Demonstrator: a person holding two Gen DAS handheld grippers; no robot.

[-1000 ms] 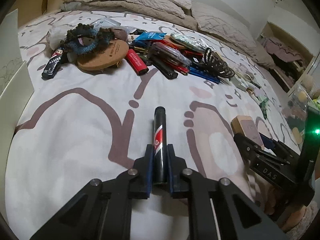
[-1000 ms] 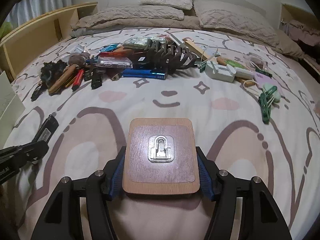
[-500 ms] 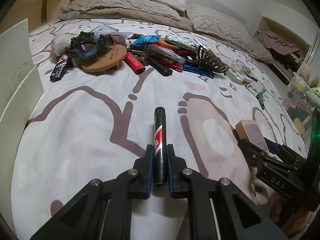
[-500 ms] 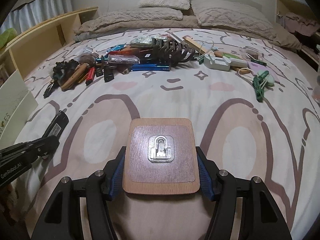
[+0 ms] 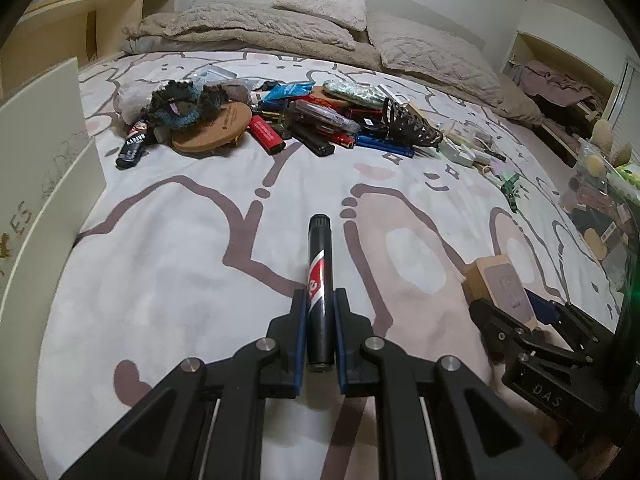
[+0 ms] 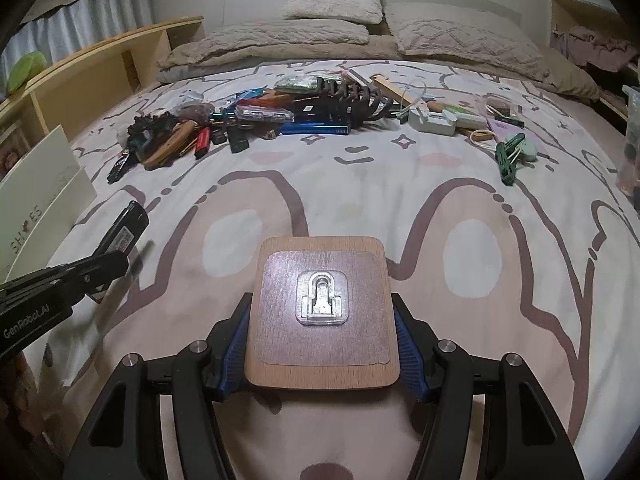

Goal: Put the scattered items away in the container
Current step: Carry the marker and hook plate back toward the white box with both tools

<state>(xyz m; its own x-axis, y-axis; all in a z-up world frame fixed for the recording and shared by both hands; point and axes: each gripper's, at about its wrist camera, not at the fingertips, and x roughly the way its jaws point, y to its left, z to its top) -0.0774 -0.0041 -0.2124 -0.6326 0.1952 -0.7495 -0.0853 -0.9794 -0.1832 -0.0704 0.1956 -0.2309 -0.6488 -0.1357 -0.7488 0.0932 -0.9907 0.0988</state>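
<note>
My left gripper (image 5: 320, 300) is shut on a black lighter (image 5: 319, 264) with a red and white label, held above the bedspread. It also shows in the right wrist view (image 6: 124, 236). My right gripper (image 6: 322, 312) is shut on a square wooden plaque (image 6: 322, 312) with a clear plastic hook in its middle. The plaque also shows in the left wrist view (image 5: 500, 284). A white box (image 5: 36, 184), the container, stands at the left edge of the bed and also shows in the right wrist view (image 6: 40, 196). A pile of scattered items (image 5: 280, 120) lies farther up the bed.
The pile holds a round cork coaster (image 5: 212, 132), a red lighter (image 5: 266, 134), a dark hair claw (image 5: 408, 124) and a blue pack (image 6: 316, 130). Green clips (image 6: 508, 156) lie to the right. Pillows (image 6: 336, 0) sit at the head; a wooden shelf (image 6: 100, 76) runs along the left.
Both grippers have drawn back from the pile toward the foot of the bed, each keeping its item. The white box at the left has come further into view.
</note>
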